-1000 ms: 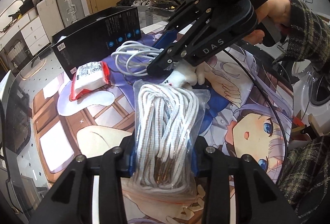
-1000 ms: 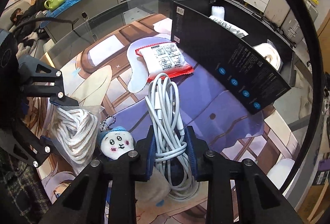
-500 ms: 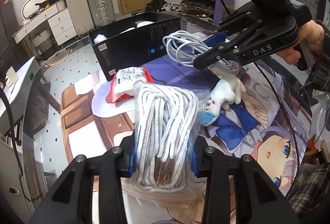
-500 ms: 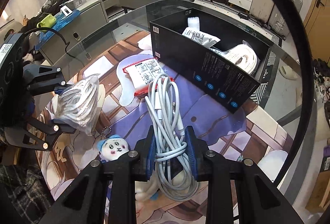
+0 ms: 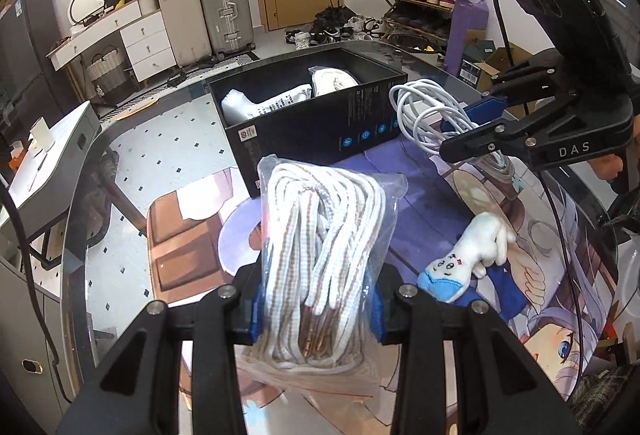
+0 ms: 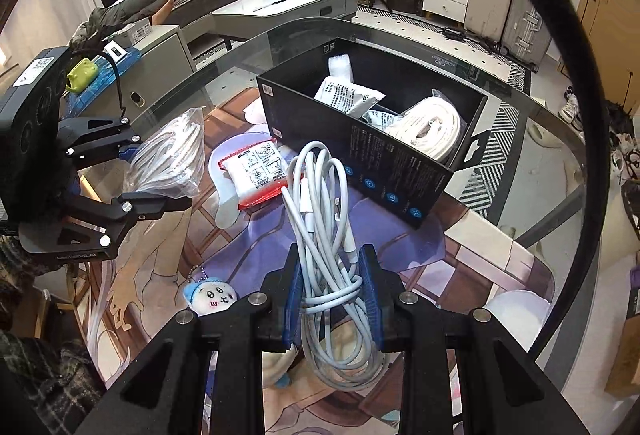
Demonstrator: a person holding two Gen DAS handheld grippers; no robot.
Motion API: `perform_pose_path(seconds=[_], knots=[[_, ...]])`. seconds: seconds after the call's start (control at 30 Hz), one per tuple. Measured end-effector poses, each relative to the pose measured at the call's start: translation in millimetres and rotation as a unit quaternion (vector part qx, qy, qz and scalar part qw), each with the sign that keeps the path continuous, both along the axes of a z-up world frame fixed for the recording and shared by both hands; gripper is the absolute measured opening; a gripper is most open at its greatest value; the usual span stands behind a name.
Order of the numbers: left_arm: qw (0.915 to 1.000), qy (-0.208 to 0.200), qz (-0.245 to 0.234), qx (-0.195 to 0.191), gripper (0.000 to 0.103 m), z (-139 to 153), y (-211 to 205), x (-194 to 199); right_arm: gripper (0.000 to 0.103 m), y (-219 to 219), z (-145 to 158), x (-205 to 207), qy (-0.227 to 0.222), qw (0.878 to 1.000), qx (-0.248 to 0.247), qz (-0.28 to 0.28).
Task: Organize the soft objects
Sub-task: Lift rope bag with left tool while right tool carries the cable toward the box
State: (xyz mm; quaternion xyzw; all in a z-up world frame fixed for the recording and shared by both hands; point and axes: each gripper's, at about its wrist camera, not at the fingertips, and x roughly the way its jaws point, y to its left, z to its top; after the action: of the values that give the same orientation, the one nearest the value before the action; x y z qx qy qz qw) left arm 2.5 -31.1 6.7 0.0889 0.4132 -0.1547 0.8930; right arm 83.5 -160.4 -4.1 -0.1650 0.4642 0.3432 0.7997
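The bag of white laces (image 5: 320, 263) is clenched between the blue pads of the left tongs (image 5: 316, 309), held clear above the worktop (image 6: 516, 139) and pointing steeply down toward it. The laces are white with brown flecks, bundled in a clear crinkled bag that sticks up past the pads. To its right the right tongs (image 6: 331, 295) grasp a coiled white cable (image 6: 324, 211), also lifted off the worktop and angled down; loops hang out on both sides of the pads. Beyond both stands an open black box (image 6: 400, 171) holding a white coil and paper packets. A red-edged packet (image 6: 256, 175) lies just beside the box, and a small plush keychain (image 5: 464, 259) lies on the printed mat (image 5: 436, 203).
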Motion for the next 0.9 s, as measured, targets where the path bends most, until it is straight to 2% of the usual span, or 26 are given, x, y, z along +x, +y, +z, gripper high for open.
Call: perform_pose_path(seconds=[0.43, 0.9], knots=[[0.9998, -0.007, 0.017, -0.002, 0.037, 14, -4, 32, 0.027, 3, 25, 16, -0.010, 0.999, 0.033, -0.018], [0.9998, -0.009, 0.019, -0.008, 0.037, 24, -4, 62, 0.027, 9, 33, 38, -0.006, 0.999, 0.035, -0.024]])
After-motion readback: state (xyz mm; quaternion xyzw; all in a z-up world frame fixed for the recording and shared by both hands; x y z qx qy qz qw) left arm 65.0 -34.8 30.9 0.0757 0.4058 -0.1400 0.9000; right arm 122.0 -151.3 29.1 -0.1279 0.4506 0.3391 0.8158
